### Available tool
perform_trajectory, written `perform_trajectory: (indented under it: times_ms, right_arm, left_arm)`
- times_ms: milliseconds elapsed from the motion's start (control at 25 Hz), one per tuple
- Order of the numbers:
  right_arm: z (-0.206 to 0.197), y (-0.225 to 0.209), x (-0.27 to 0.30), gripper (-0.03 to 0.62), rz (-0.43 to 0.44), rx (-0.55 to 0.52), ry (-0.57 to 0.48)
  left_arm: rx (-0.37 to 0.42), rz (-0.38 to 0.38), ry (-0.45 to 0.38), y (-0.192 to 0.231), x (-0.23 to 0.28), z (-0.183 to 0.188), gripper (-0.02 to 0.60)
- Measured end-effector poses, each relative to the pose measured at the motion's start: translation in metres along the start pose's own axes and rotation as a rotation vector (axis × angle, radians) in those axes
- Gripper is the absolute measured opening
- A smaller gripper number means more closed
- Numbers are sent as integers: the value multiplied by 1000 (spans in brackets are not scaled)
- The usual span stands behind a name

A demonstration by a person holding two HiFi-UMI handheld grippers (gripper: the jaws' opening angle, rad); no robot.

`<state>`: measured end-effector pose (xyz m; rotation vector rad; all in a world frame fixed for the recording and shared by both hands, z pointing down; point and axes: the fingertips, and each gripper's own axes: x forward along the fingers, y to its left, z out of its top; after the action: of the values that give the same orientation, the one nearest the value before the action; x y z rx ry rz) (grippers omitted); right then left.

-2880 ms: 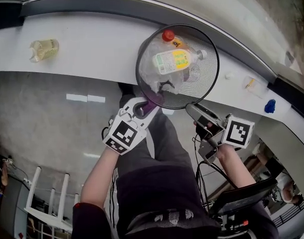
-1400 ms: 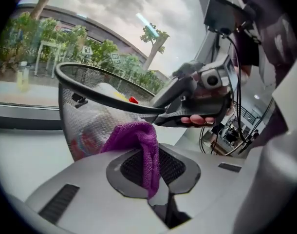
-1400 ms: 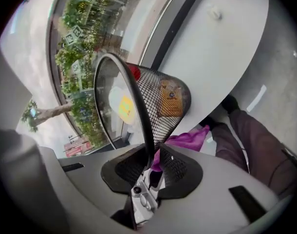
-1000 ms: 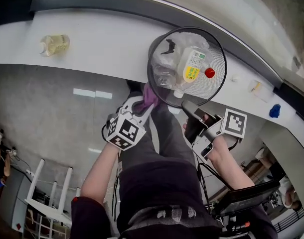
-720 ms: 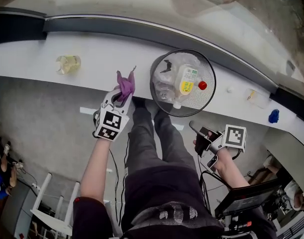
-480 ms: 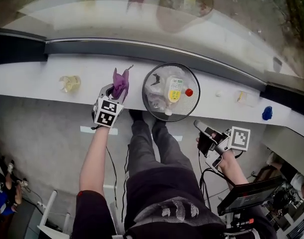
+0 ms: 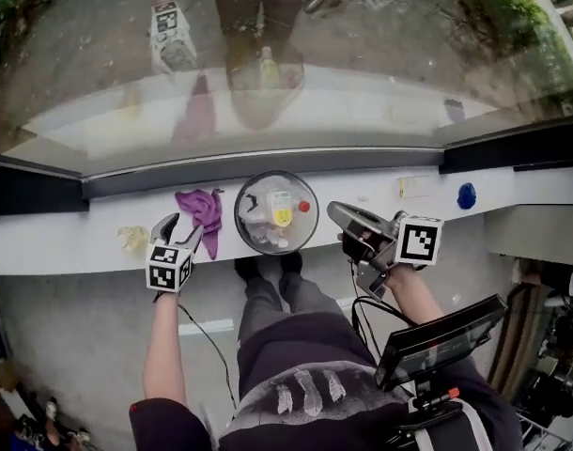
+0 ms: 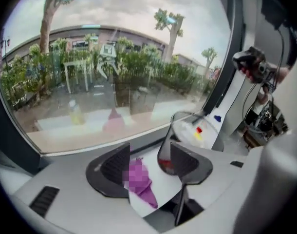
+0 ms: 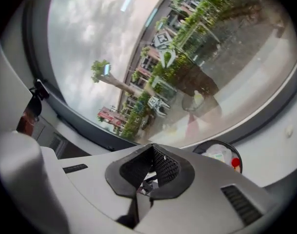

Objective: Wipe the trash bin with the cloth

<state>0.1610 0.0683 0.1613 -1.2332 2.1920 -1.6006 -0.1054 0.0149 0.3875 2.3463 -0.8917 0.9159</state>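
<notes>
The black mesh trash bin (image 7: pixel 275 212) stands upright on the white ledge (image 7: pixel 80 252), with a bottle and clear plastic inside. The purple cloth (image 7: pixel 204 207) lies crumpled on the ledge just left of the bin. My left gripper (image 7: pixel 180 231) hovers near the cloth's front edge. Its jaws have just been opening and nothing is pressed between them. In the left gripper view the cloth (image 8: pixel 139 179) shows on the ledge between the fingers of my left gripper (image 8: pixel 148 162), with the bin (image 8: pixel 187 130) to the right. My right gripper (image 7: pixel 338 212) is shut and empty beside the bin's right rim. In its own view my right gripper (image 9: pixel 151 167) points past the bin (image 9: pixel 219 155).
A crushed clear bottle (image 7: pixel 133 240) lies on the ledge at the left. A blue object (image 7: pixel 467 195) and a small packet (image 7: pixel 410 187) sit further right. Window glass rises right behind the ledge. A dark screen (image 7: pixel 437 341) is at my lower right.
The bin has gone from tilted in front of the ledge to standing on it. The left gripper carried the cloth up onto the ledge and let go. The right gripper rose and shut.
</notes>
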Motion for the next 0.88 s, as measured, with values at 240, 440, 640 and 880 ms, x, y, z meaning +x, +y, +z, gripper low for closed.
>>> perform_trajectory:
  times_ms: [240,440,640,880]
  right_arm:
    - [47,89,7,0,148,-331,-12]
    - [62,134,-2,0,248,-364,-103]
    - [47,156,-15,0,307,-480,-145]
    - [39,134,-42,0,353,-470,-135]
  left_arm:
    - [120,-87,-490,-49,-119,188,-5]
    - [327,-106,-605,-97,-187,269,-5]
    - [433,-119,-684,-151,-230,271,-5]
    - [427,-129,-653,-196,-211,262,-5]
